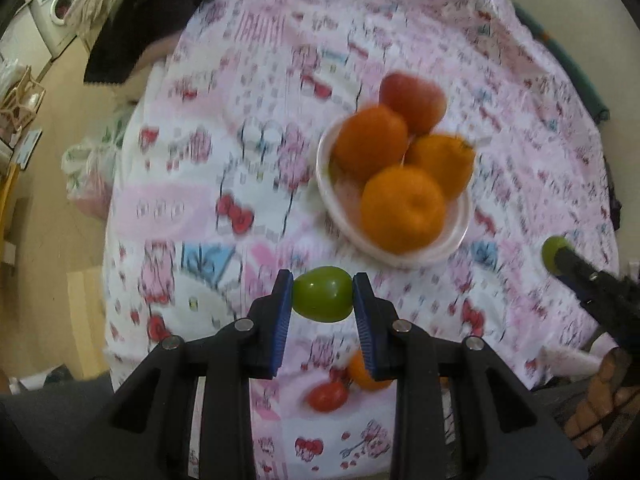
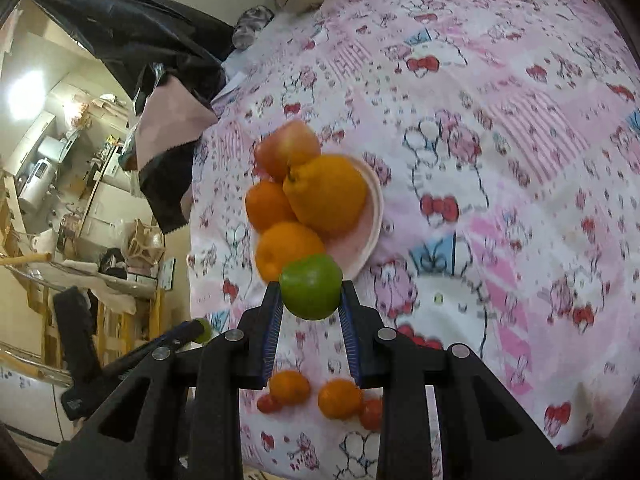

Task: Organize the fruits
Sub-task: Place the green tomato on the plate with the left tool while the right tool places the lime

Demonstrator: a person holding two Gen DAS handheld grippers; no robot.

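Two grippers, each raised above the patterned tablecloth [image 2: 500,128]: left gripper [image 1: 322,300] clamps a green fruit [image 1: 322,294]; right gripper [image 2: 311,304] clamps a green apple [image 2: 311,286], both near the white plate [image 1: 332,196] of oranges [image 1: 403,208].

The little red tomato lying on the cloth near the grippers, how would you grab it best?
Take the small red tomato across its narrow middle, coming straight down from above. It lies on its side on the cloth, and a small orange sits close on one side, so the fingers should probably close along the clear direction. It looks smooth and soft, so squeeze gently. Both grippers already hold green fruit.
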